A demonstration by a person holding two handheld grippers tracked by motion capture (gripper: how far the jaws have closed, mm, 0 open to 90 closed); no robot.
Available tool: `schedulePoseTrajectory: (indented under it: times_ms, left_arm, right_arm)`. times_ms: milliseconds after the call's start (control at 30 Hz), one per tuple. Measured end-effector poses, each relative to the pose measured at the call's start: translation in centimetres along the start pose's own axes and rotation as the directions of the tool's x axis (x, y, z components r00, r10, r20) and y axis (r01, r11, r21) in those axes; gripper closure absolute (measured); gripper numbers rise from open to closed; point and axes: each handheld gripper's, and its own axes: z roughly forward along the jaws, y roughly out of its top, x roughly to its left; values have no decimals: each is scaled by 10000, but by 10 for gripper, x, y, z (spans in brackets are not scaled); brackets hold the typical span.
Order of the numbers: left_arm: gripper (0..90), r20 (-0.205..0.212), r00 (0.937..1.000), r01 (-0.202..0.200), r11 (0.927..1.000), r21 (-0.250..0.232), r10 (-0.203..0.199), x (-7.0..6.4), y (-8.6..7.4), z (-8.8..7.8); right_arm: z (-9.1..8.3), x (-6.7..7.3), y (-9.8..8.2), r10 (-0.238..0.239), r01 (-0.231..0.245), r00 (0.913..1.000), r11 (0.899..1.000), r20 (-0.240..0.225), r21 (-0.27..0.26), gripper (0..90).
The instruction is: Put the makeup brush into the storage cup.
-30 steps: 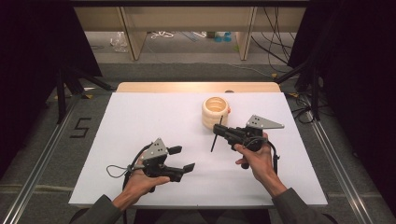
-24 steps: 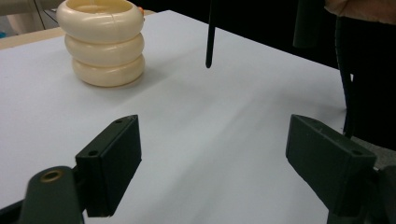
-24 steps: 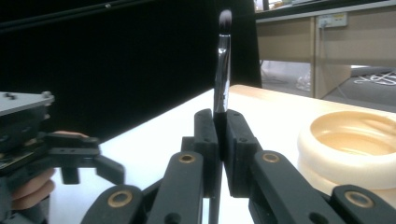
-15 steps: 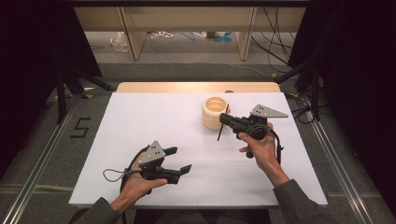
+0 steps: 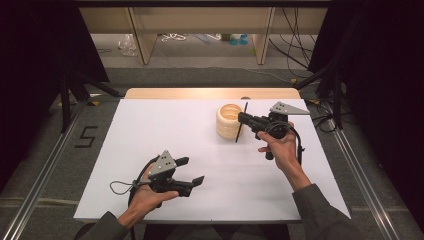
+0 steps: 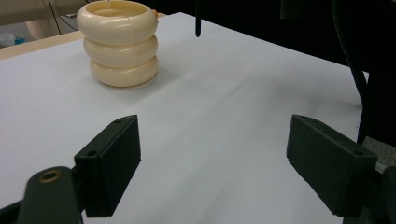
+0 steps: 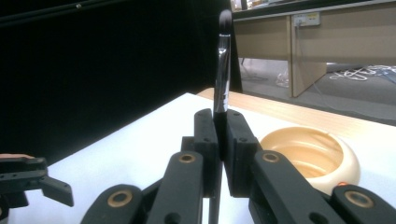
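Observation:
A thin black brush [image 5: 245,109] stands nearly upright in my right gripper [image 5: 242,119], whose jaws are shut on its handle. In the right gripper view the brush [image 7: 222,60] rises between the pads with its dark bristles on top. It is held just right of a cream ribbed cup [image 5: 228,121], which stands on the white table top [image 5: 150,130]; the cup [image 7: 308,156] is hollow inside. My left gripper [image 5: 192,170] rests at the front left, open, with nothing between its jaws [image 6: 229,172]. Ahead of it are the cup [image 6: 122,44] and the brush's lower end [image 6: 198,21].
A wooden strip [image 5: 210,93] edges the table's far side. Beyond it lie floor, cables and cabinet legs [image 5: 262,40]. Dark curtains close in both sides. A metal rail [image 5: 45,170] runs along the floor at the left.
My right gripper has carried the brush away from the person and slightly up, to just right of the cup. The left gripper has stayed put.

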Motion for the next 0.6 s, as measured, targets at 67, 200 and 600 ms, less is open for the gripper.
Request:
schedulePoseTrajectory:
  times_ms: [67,200,600]
  left_arm:
    - [174,0,10000,39,10000,-12,-39,0,0,0]
    - [174,4,10000,51,10000,-27,-51,0,0,0]
    - [174,62,10000,3,10000,-65,-3,1,1,0]
  right_arm:
    - [0,-2,3,17,-17,10000,9999,37,148,856]
    - [3,-5,6,14,-14,9999,10000,119,11,856]
    - [10,-14,22,-219,212,9990,9996,386,181,856]
